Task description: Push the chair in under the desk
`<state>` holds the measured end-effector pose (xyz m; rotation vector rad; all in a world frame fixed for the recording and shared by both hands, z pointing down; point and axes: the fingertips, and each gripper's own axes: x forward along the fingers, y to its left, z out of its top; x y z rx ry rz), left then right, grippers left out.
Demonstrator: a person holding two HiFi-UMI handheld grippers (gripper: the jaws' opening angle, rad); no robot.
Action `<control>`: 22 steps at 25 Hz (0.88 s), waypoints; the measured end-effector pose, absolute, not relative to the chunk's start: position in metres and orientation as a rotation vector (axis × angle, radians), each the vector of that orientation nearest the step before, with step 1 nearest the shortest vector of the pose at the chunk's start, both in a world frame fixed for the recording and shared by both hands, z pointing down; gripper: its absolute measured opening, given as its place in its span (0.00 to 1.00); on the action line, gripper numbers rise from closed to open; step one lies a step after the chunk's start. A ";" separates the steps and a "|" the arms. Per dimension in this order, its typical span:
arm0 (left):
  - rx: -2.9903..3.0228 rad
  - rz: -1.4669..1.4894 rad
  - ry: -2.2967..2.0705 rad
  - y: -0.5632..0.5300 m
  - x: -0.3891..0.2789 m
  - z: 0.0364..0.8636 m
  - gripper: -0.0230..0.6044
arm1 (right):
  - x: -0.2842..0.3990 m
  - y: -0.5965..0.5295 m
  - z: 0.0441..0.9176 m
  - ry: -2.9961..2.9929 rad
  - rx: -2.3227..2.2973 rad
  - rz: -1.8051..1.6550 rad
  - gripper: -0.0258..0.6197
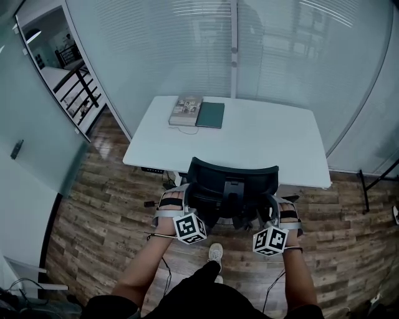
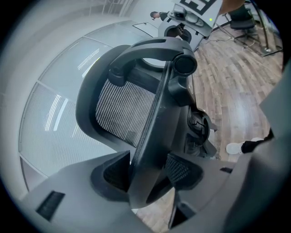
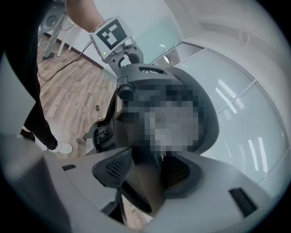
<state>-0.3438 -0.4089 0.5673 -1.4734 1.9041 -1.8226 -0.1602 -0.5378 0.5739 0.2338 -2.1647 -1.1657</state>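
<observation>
Head view: the black chair (image 1: 232, 180) sits at the near side of the white desk (image 1: 274, 149), backrest facing the person and its top edge overlapping the desk's front edge from this angle. Both bare forearms reach straight forward, roughly parallel. The left gripper (image 1: 179, 202) is on the left side of the backrest and the right gripper (image 1: 275, 212) on the right side, at about the same height. A book (image 1: 186, 109) and a green notebook (image 1: 210, 114) lie side by side at the desk's far left. One shoe (image 1: 215, 253) shows on the wood floor (image 1: 93, 218) behind the chair.

Left gripper view: the left gripper (image 2: 148, 172) is clamped on the rim of the chair (image 2: 122, 109) backrest, a pad on each side. The right gripper (image 2: 191, 11) shows at the far end.

Right gripper view: same deal here. The right gripper (image 3: 146, 175) is closed on the chair (image 3: 150, 75) backrest edge, and the left gripper (image 3: 119, 48) is up top across from it.
</observation>
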 end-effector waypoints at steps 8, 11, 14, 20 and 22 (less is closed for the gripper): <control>-1.477 -1.826 1.893 -0.434 -0.369 0.569 0.43 | -0.184 -0.562 0.576 -2.176 0.251 -1.108 0.39; -1.477 -1.814 1.898 -0.441 -0.377 0.568 0.43 | -0.192 -0.568 0.575 -2.180 0.258 -1.116 0.39; -1.476 -1.806 1.901 -0.449 -0.386 0.567 0.44 | -0.201 -0.576 0.574 -2.185 0.260 -1.112 0.39; -1.484 -1.815 1.905 -0.462 -0.397 0.569 0.44 | -0.213 -0.591 0.576 -2.180 0.258 -1.102 0.39; -1.484 -1.818 1.908 -0.466 -0.402 0.567 0.44 | -0.218 -0.594 0.575 -2.177 0.253 -1.097 0.39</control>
